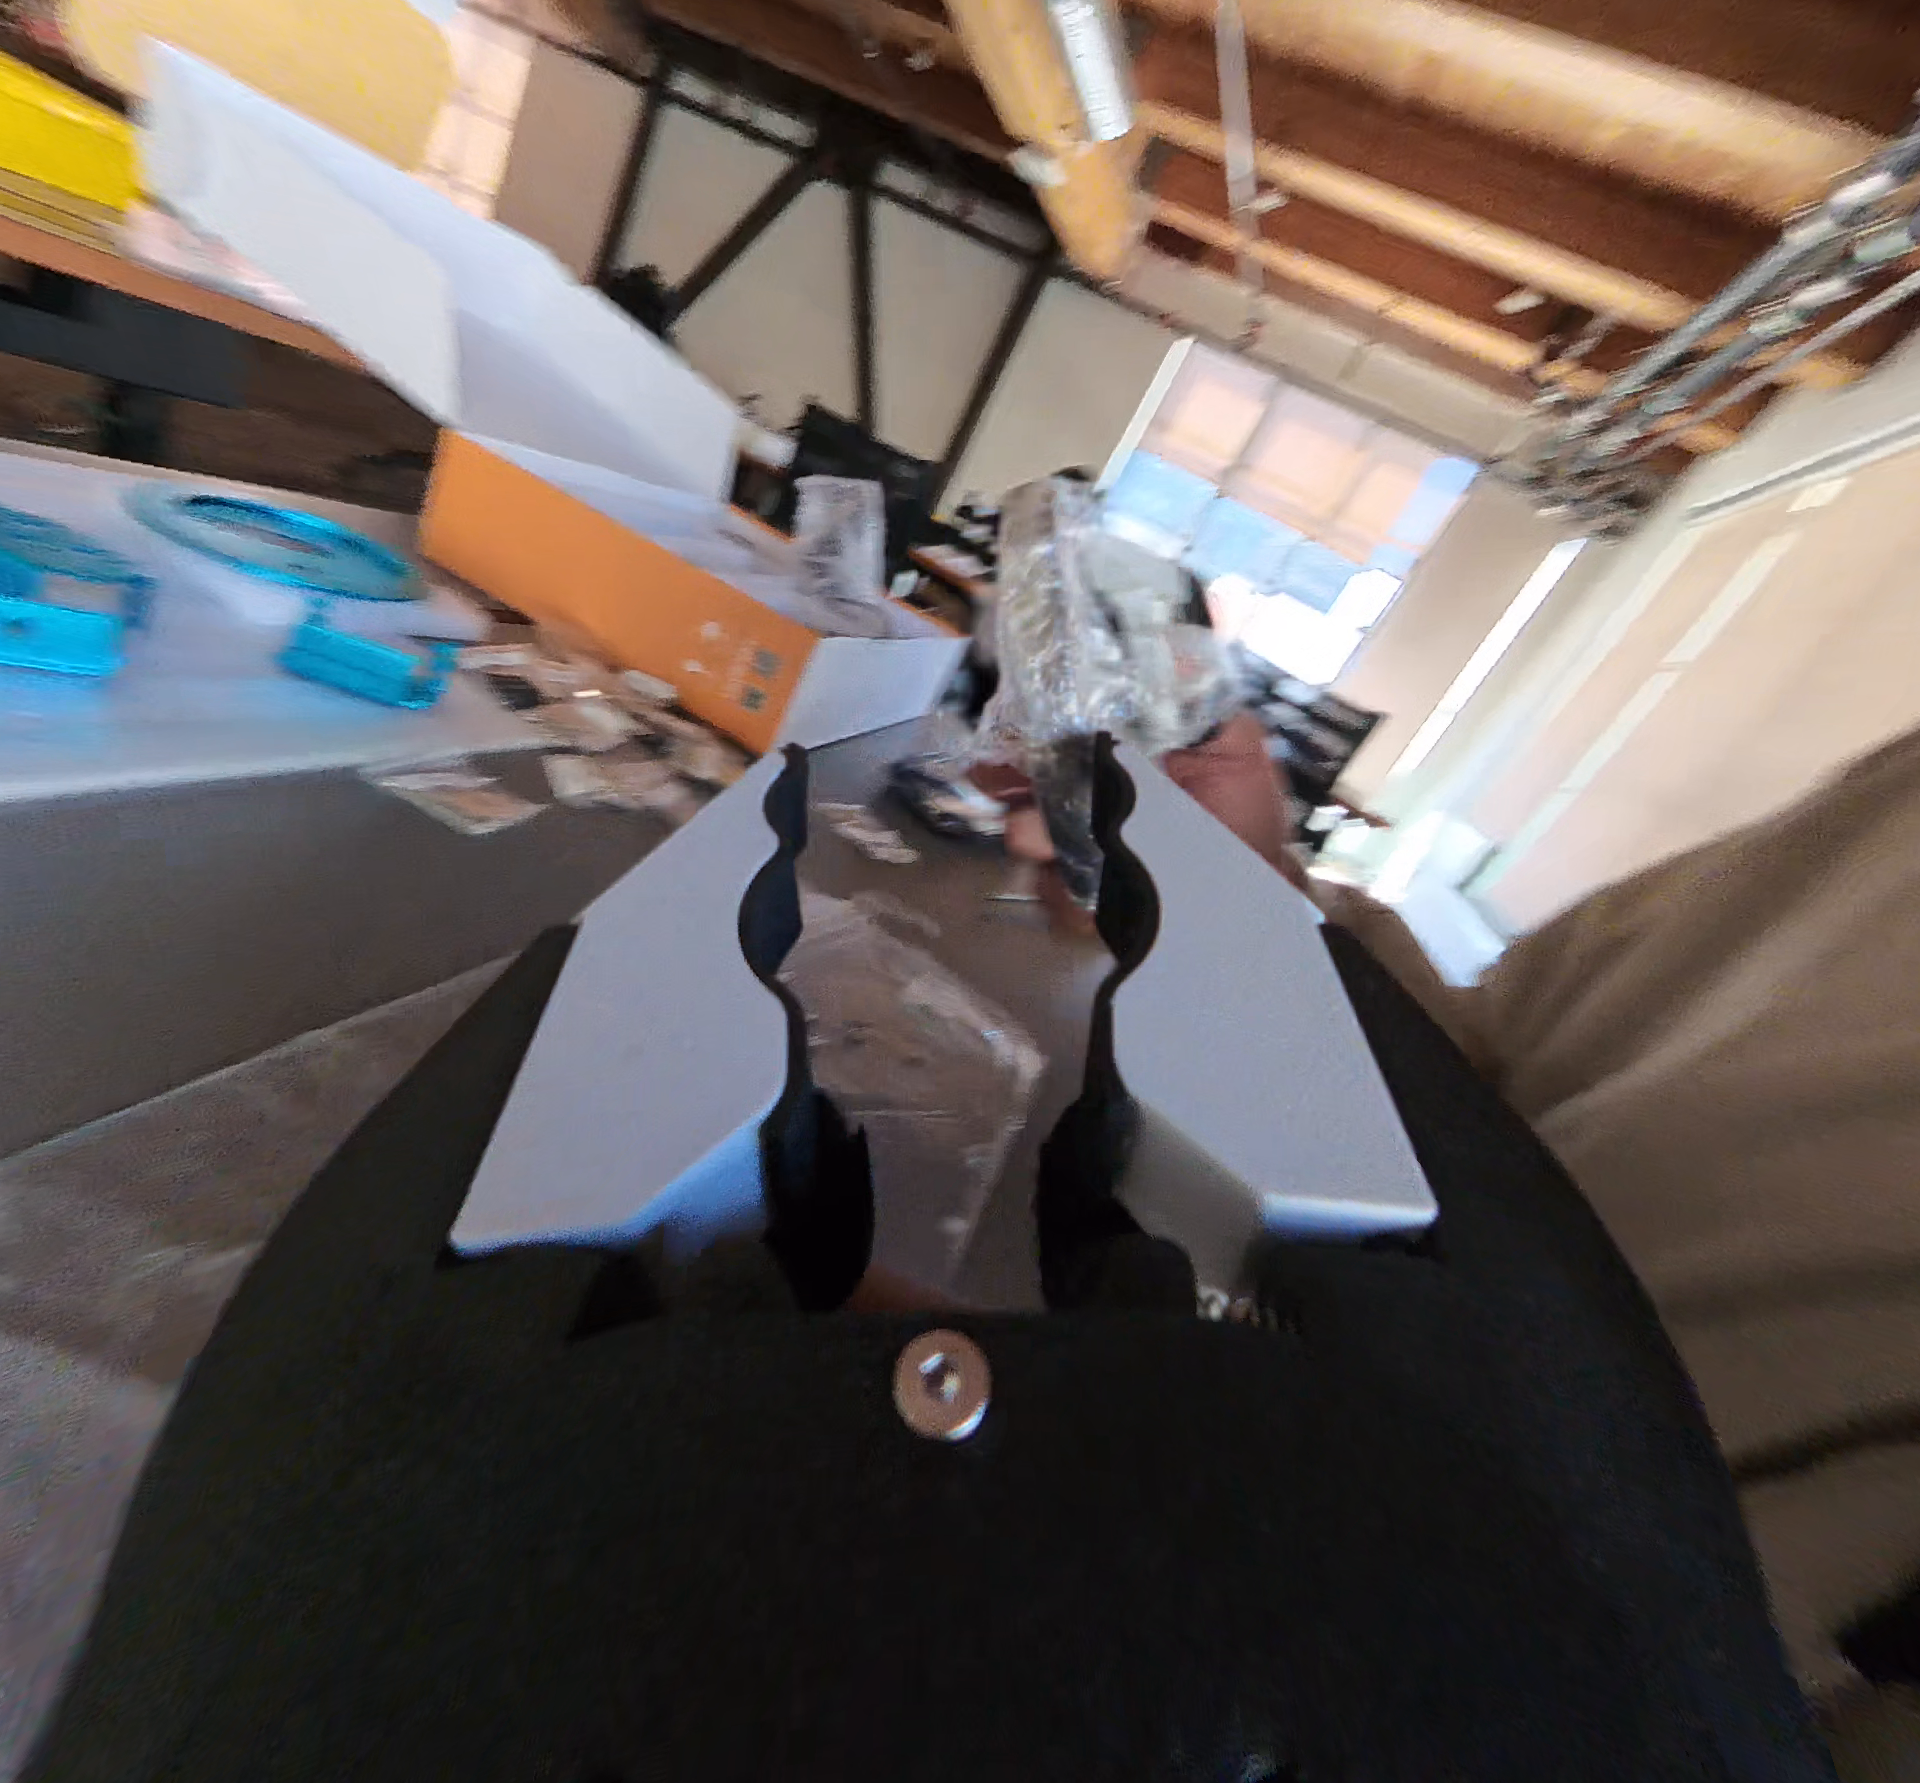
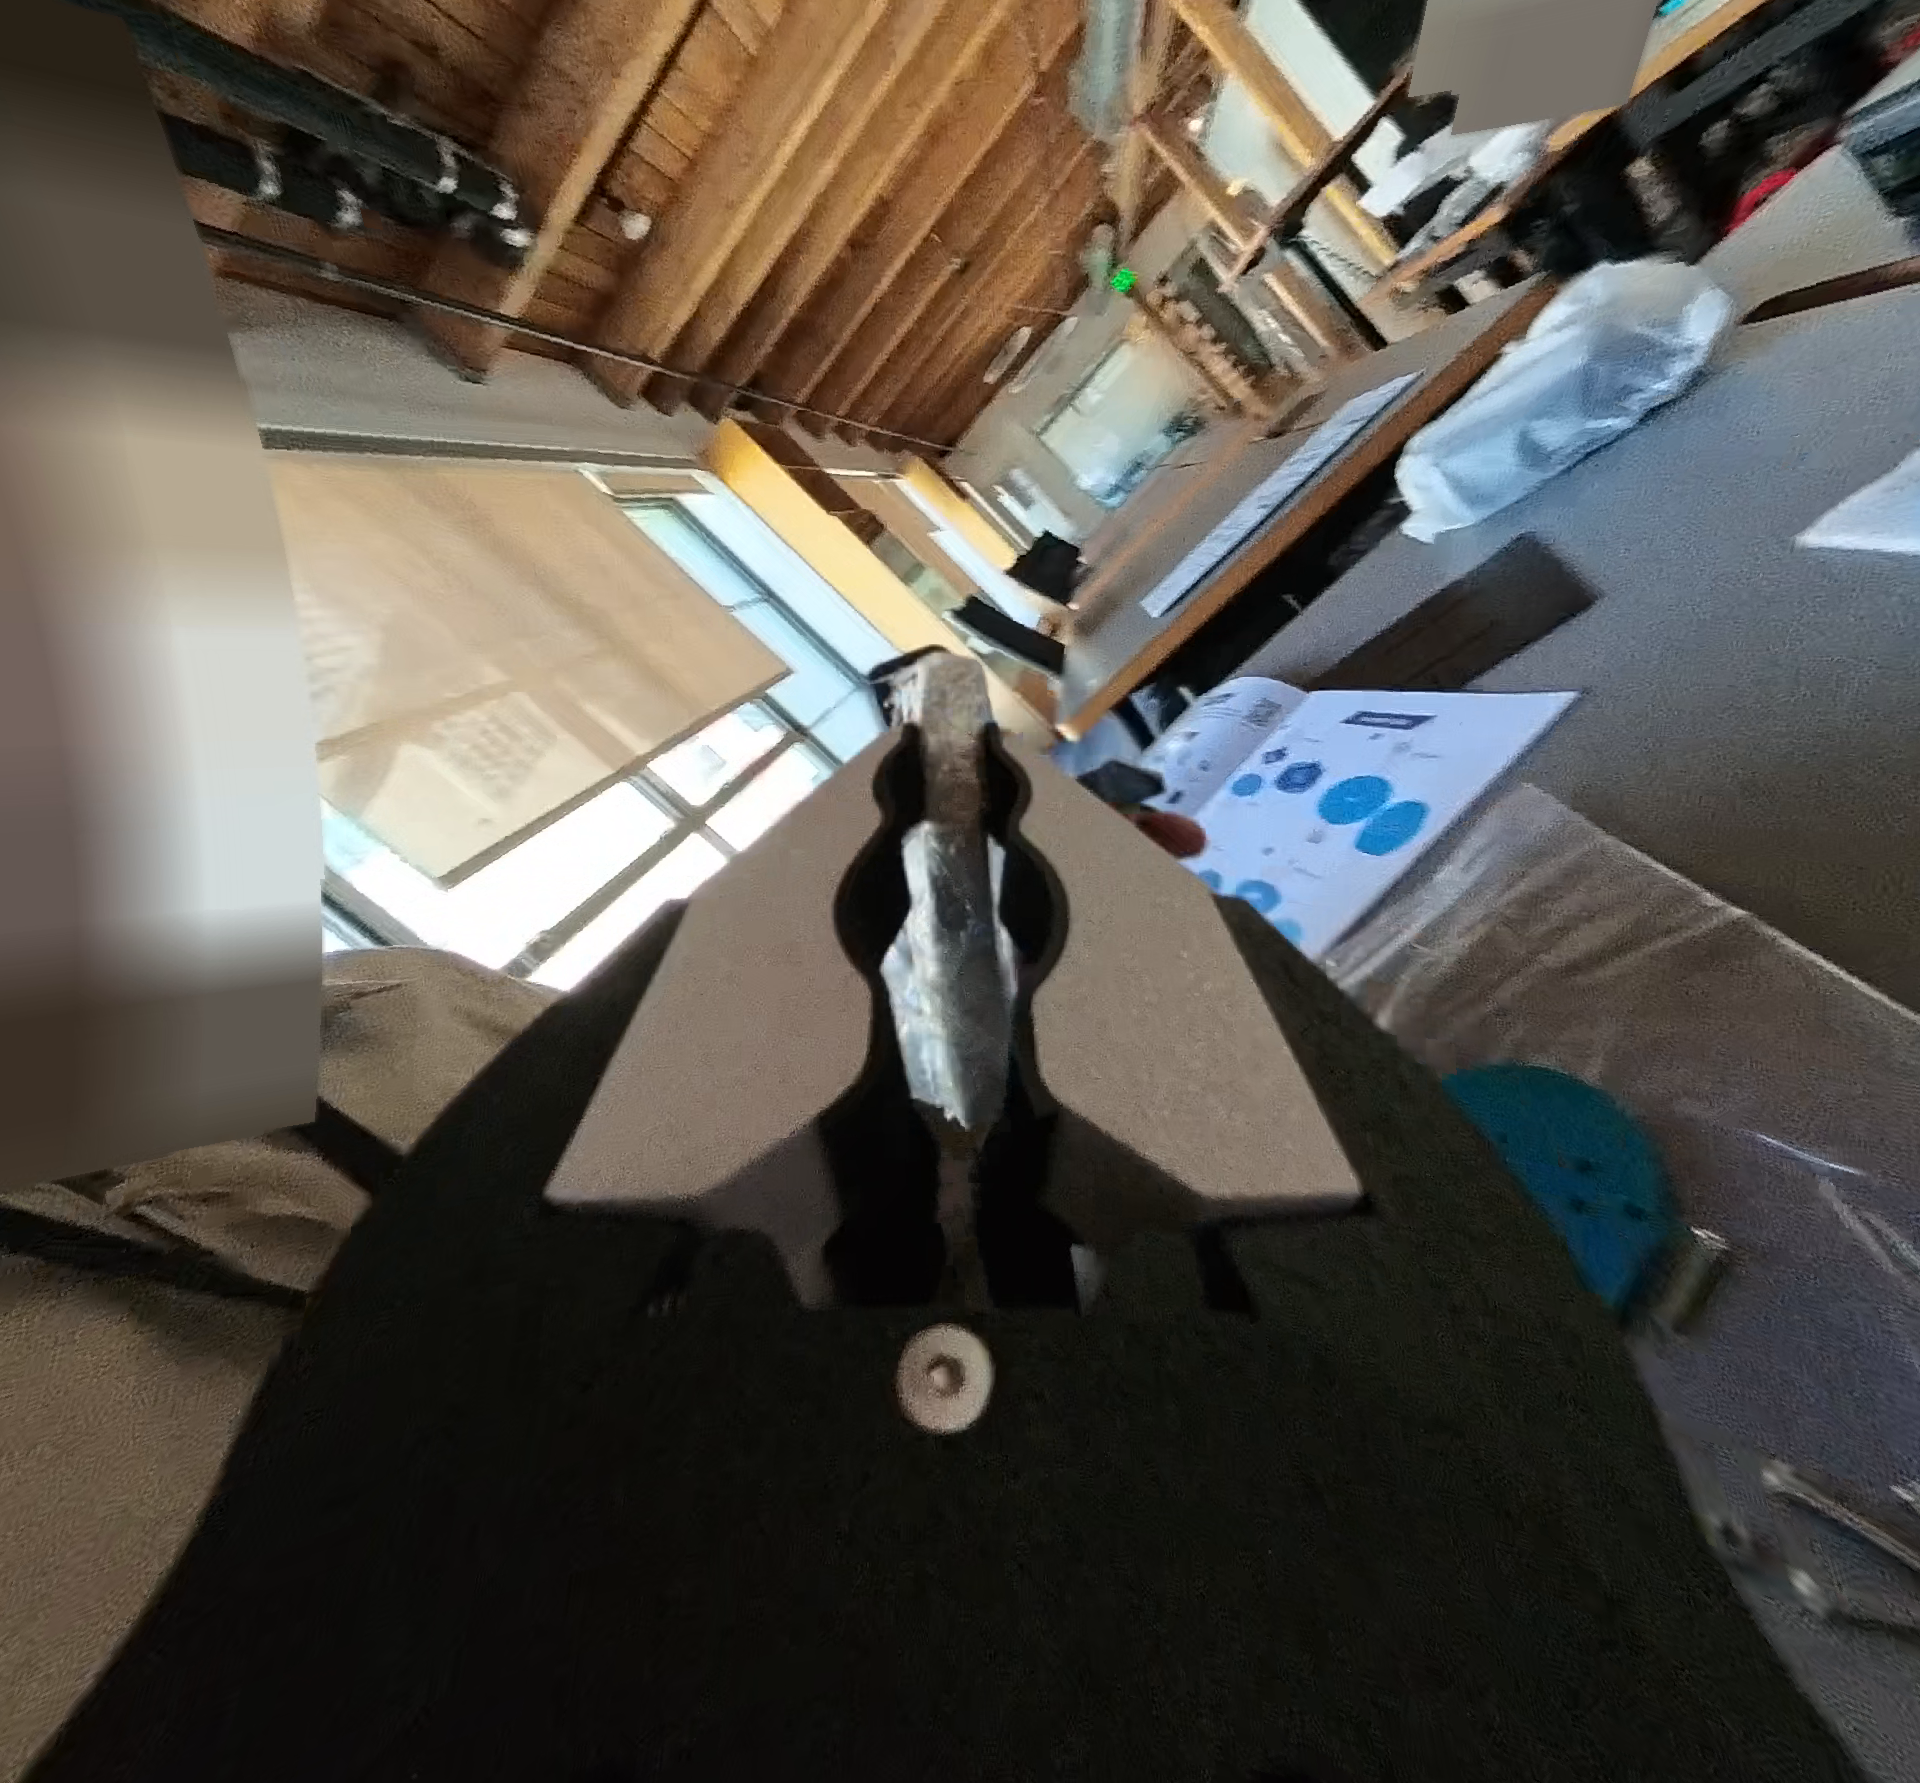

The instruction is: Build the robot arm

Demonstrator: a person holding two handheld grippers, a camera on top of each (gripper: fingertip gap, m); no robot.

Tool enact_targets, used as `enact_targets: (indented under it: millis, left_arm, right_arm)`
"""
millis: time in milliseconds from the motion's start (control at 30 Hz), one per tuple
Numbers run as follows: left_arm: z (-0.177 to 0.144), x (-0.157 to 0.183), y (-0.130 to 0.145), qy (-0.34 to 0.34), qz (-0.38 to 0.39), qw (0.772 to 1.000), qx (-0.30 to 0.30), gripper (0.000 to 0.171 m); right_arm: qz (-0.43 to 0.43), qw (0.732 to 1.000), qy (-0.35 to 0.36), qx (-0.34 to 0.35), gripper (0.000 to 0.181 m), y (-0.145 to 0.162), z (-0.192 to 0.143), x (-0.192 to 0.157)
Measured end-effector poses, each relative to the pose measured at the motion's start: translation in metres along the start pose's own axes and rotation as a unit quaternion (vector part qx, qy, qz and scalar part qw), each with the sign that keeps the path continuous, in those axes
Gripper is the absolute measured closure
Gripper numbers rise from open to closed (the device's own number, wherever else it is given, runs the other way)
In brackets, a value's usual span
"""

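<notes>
My right gripper [image 2: 948,741] is shut on a crumpled clear plastic bag [image 2: 951,912]. The bag shows edge-on between the fingers and sticks out past the tips, lifted well above the grey table [image 2: 1714,694]. My left gripper [image 1: 945,762] is open and empty, with a wide gap between its wavy-edged fingers [image 1: 675,1006]. It hovers over the grey table [image 1: 260,902]. Just beyond its right fingertip a crumpled clear plastic bag [image 1: 1101,611] hangs in the air. What holds that bag is blurred.
A blue ring [image 1: 281,538] and blue bracket [image 1: 364,663] lie on a white sheet at left, next to an orange box [image 1: 613,580] and small packets [image 1: 582,746]. A printed sheet [image 2: 1351,798], blue disc [image 2: 1569,1183] and white bag [image 2: 1558,403] lie at right. A brown sleeve [image 1: 1662,1110] is close.
</notes>
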State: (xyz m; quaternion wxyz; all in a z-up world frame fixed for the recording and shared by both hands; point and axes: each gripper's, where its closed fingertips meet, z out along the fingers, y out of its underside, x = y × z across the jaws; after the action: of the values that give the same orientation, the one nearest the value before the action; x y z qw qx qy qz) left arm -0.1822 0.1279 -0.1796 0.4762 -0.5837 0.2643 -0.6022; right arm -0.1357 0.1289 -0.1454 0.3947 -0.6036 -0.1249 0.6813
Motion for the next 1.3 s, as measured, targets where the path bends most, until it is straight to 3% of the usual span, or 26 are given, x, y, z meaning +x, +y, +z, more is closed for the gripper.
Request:
enact_targets:
  millis: [67, 133, 167, 200, 267, 333, 400, 500, 600, 667, 733, 833, 900, 1033, 1133, 1167, 1300]
  left_arm:
    - [0.004, 0.017, 0.003, 0.051, -0.021, 0.999, 0.001, 0.119]
    - [0.009, 0.032, 0.011, 0.077, 0.006, 0.997, -0.019, 0.136]
    - [0.013, 0.03, 0.014, 0.06, 0.013, 0.998, -0.026, 0.14]
    - [0.015, 0.023, 0.015, 0.038, 0.018, 0.999, -0.025, 0.157]
    - [0.015, 0.018, 0.015, 0.038, -0.014, 0.999, -0.023, 0.161]
    - [0.013, 0.007, 0.012, 0.01, -0.015, 1.0, -0.015, 0.162]
    - [0.008, 0.003, 0.007, -0.011, 0.008, 1.0, -0.008, 0.162]
    - [0.004, -0.01, 0.009, -0.066, 0.053, 0.996, -0.022, 0.163]
    - [0.003, -0.014, 0.013, -0.094, 0.098, 0.99, -0.038, 0.163]
    - [0.005, -0.011, 0.016, -0.102, 0.147, 0.982, -0.058, 0.163]
    - [0.006, -0.003, 0.017, -0.093, 0.203, 0.972, -0.074, 0.163]
    - [0.007, 0.013, 0.025, -0.061, 0.298, 0.945, -0.117, 0.163]
    - [0.007, 0.019, 0.033, -0.045, 0.359, 0.919, -0.157, 0.162]
    - [0.007, 0.027, 0.046, -0.005, 0.402, 0.891, -0.212, 0.162]
    - [0.008, 0.03, 0.049, 0.009, 0.417, 0.88, -0.227, 0.162]
    - [0.008, 0.029, 0.05, 0.006, 0.424, 0.876, -0.231, 0.162]
    - [0.008, 0.027, 0.044, -0.019, 0.447, 0.868, -0.214, 0.162]
  right_arm:
    - [0.026, 0.999, -0.04, 0.015, 0.172, -0.001, 0.004, -0.006]
    - [0.024, 0.999, -0.031, 0.015, 0.172, 0.002, 0.007, -0.001]
    - [0.008, 1.0, -0.017, 0.016, 0.172, 0.004, 0.009, 0.003]
    - [0.001, 1.0, -0.012, 0.015, 0.172, 0.005, 0.01, 0.005]
    - [-0.017, 1.0, -0.008, 0.01, 0.172, 0.006, 0.009, 0.005]
    - [-0.086, 0.995, 0.049, -0.01, 0.167, 0.008, 0.008, 0.017]
    - [-0.195, 0.972, 0.128, -0.031, 0.167, 0.005, -0.001, 0.031]
    - [-0.371, 0.908, 0.189, -0.053, 0.145, 0.0, -0.01, 0.024]
    - [-0.447, 0.858, 0.232, -0.1, 0.141, 0.018, -0.006, 0.021]
    - [-0.469, 0.84, 0.238, -0.137, 0.131, 0.034, 0.003, 0.024]
    - [-0.464, 0.844, 0.218, -0.155, 0.133, 0.04, 0.009, 0.019]
    - [-0.396, 0.891, 0.123, -0.182, 0.142, 0.046, 0.015, 0.0]
    - [-0.364, 0.906, 0.065, -0.204, 0.145, 0.047, 0.018, -0.014]
    - [-0.4, 0.867, 0.047, -0.292, 0.157, 0.059, 0.019, -0.004]
    - [-0.385, 0.859, 0.027, -0.337, 0.165, 0.072, 0.023, 0.004]
    - [-0.364, 0.865, 0.002, -0.346, 0.181, 0.076, 0.023, -0.001]
    - [-0.333, 0.883, -0.018, -0.33, 0.181, 0.069, 0.02, -0.002]
